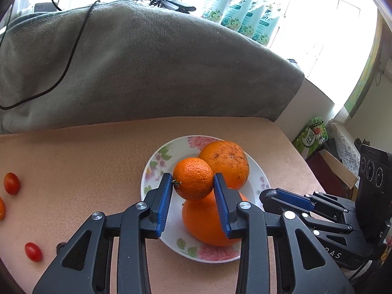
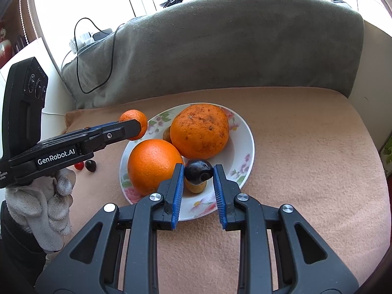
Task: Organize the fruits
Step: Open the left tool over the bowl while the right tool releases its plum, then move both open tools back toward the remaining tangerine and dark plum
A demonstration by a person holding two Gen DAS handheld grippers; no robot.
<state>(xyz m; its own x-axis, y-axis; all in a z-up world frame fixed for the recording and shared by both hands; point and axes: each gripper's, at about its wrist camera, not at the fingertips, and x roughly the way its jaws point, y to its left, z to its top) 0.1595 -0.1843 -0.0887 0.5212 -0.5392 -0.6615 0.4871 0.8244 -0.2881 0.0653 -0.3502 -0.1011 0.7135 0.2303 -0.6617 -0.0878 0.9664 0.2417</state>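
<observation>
Mandarin point(image 1: 192, 182) hides part of lower orange point(image 1: 208, 223).

Two oranges point(image 2: 176, 144) in plate point(image 2: 247, 147) – tomatoes point(image 1: 22, 196) (loose) left; cushion point(image 1: 147, 61) behind.

Daylight from the window point(image 1: 306, 12) behind, blown out to white glare; tabletop point(image 1: 85, 159) evenly lit, soft shadows under the plate point(image 2: 245, 132); both views sharp centrally; fisheye bending and dark vignette at the edges.
</observation>
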